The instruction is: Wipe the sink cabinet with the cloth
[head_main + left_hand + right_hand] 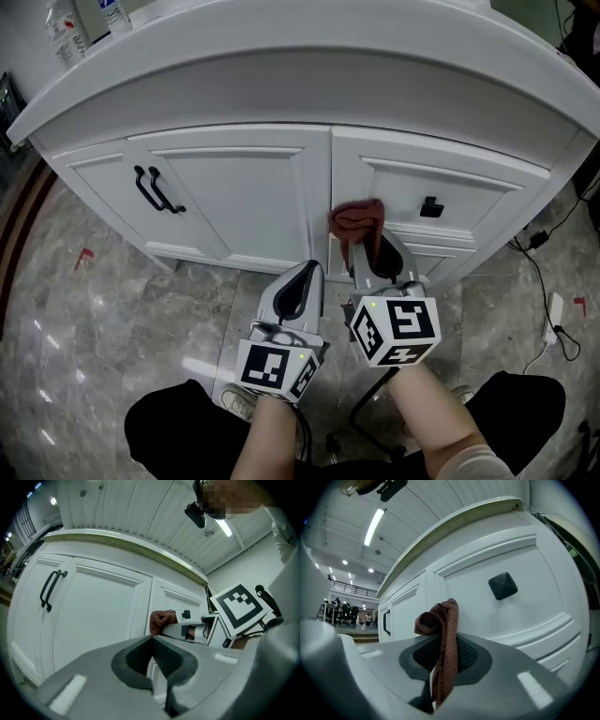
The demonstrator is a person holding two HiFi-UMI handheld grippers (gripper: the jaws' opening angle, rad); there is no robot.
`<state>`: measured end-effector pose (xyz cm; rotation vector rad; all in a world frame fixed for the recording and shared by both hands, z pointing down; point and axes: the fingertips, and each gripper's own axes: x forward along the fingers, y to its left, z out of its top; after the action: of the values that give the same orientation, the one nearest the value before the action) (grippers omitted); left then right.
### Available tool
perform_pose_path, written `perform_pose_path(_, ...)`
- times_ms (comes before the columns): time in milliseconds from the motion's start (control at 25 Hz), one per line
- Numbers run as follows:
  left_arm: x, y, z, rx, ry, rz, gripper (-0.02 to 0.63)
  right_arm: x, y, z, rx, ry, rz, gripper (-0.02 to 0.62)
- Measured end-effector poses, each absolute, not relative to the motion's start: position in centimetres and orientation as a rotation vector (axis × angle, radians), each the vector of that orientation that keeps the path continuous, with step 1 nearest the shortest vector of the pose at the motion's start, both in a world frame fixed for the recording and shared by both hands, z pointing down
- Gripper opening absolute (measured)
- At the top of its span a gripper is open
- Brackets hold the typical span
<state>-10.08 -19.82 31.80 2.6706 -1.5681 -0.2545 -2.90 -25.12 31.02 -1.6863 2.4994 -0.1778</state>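
Observation:
The white sink cabinet (pixel 234 202) fills the head view, with doors on the left and a drawer front on the right. My right gripper (pixel 373 246) is shut on a reddish-brown cloth (pixel 357 221), whose bunched end rests against the cabinet between the door and the drawer. In the right gripper view the cloth (pixel 443 639) hangs pinched between the jaws, close to the drawer's black knob (pixel 502 585). My left gripper (pixel 302 278) is shut with nothing in it, just below and left of the cloth, off the cabinet face. The left gripper view shows the cloth (pixel 161 619) beyond its jaws.
Two black pull handles (pixel 155 189) sit on the left doors, and a black knob (pixel 430 207) on the drawer. The curved countertop (pixel 300 47) overhangs above. Bottles (pixel 66 33) stand at its far left. Marble floor (pixel 94 309) lies below; a cable and plug (pixel 553 309) lie at right.

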Motion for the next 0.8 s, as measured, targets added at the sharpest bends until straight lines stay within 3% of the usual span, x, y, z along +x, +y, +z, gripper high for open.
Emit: perform_pose_path(800,-0.8,-19.0,30.7,2.823,-1.367,-0.324,0.000,11.0,-23.7,31.2,-1.920,2.297,-0.204,0.083)
